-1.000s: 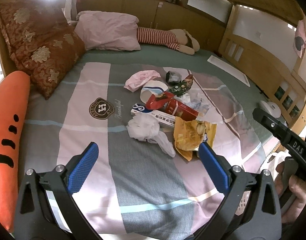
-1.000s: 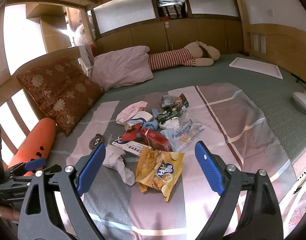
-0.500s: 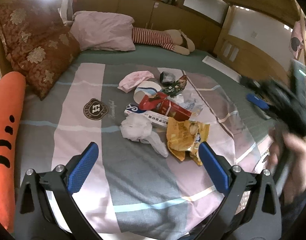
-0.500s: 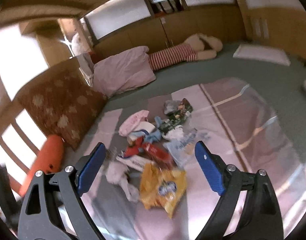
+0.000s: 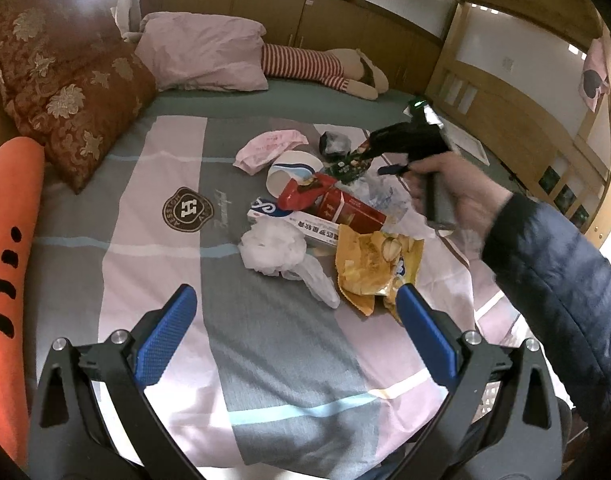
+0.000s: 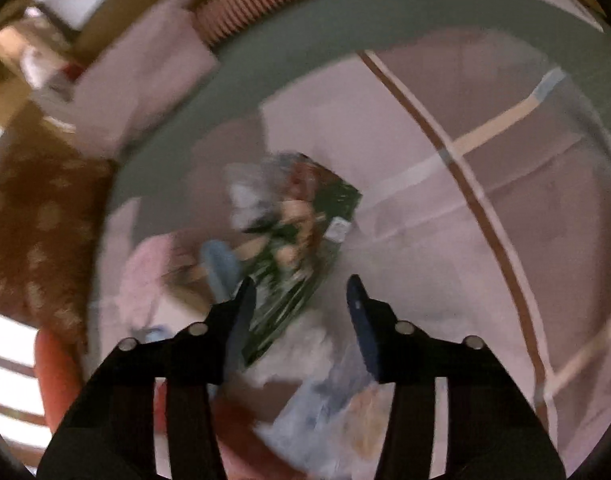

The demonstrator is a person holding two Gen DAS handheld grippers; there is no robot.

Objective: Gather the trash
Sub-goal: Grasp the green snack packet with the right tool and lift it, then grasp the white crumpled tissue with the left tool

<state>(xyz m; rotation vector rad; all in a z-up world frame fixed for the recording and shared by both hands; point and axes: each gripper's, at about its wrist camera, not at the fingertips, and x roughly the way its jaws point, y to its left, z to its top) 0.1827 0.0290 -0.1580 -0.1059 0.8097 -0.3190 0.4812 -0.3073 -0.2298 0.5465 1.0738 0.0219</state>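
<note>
A pile of trash lies mid-bed: a yellow chip bag (image 5: 375, 268), a crumpled white tissue bag (image 5: 275, 250), a red box (image 5: 351, 210), a white-blue carton (image 5: 293, 224), a paper cup (image 5: 289, 168), a pink wrapper (image 5: 267, 148) and a green snack wrapper (image 5: 347, 166). My left gripper (image 5: 291, 330) is open and empty, near the front of the pile. My right gripper (image 6: 301, 306) is open, its fingers partly closed in around the green wrapper (image 6: 305, 248); this view is blurred. It also shows from the left wrist view (image 5: 389, 152).
The bed has a grey and pink blanket (image 5: 165, 272). An orange carrot cushion (image 5: 7, 232) lies at the left edge. A red patterned pillow (image 5: 65, 96) and a pink pillow (image 5: 203, 56) sit at the head, with a striped plush toy (image 5: 305, 64) behind.
My right gripper swung forward and down over the far side of the pile, and its fingers narrowed over the green wrapper. My left gripper stayed open and barely moved.
</note>
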